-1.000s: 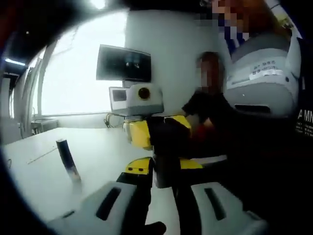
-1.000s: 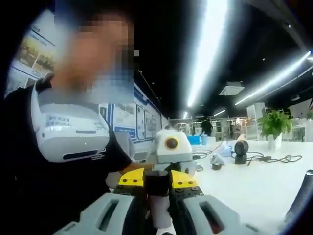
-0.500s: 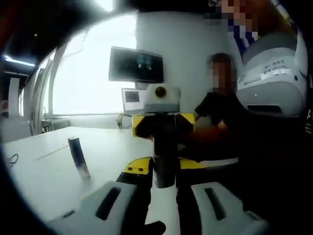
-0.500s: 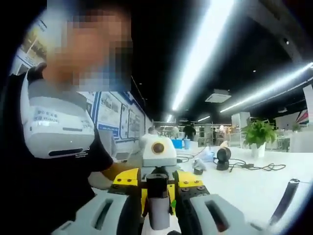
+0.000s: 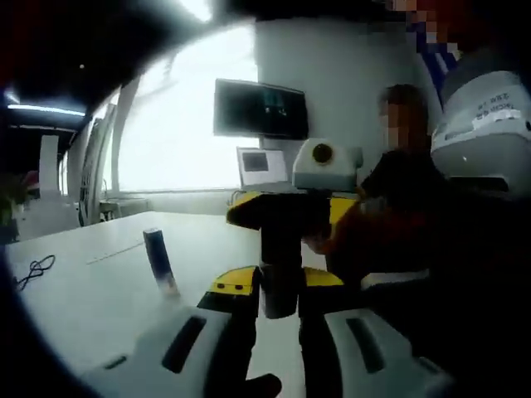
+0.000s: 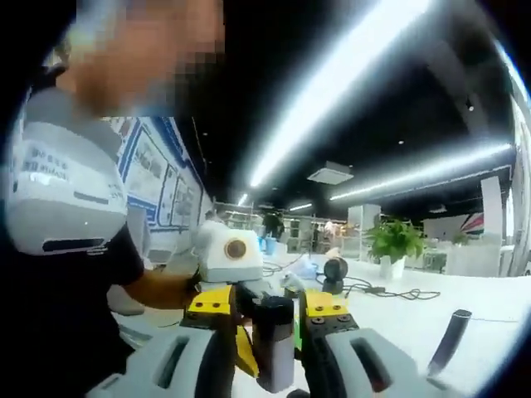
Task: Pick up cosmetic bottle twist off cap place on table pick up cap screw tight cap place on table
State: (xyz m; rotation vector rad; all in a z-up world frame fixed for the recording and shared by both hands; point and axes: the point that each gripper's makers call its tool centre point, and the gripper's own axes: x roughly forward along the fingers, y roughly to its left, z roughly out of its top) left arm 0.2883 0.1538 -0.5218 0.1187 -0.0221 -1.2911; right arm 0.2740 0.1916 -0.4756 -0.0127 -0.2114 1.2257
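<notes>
Bottle (image 6: pixel 275 344) — clamped between the right gripper (image 6: pixel 270 365) jaws; the left gripper (image 5: pixel 278 319) seemingly grips its dark end — cap (image 5: pixel 280 228) perhaps.

A dark wall monitor (image 5: pixel 260 109) is mounted above a small laptop screen (image 5: pixel 257 162). A black cable (image 5: pixel 31 269) is coiled on the white table (image 5: pixel 91 290), and a potted plant (image 6: pixel 392 242) is seen further off.
</notes>
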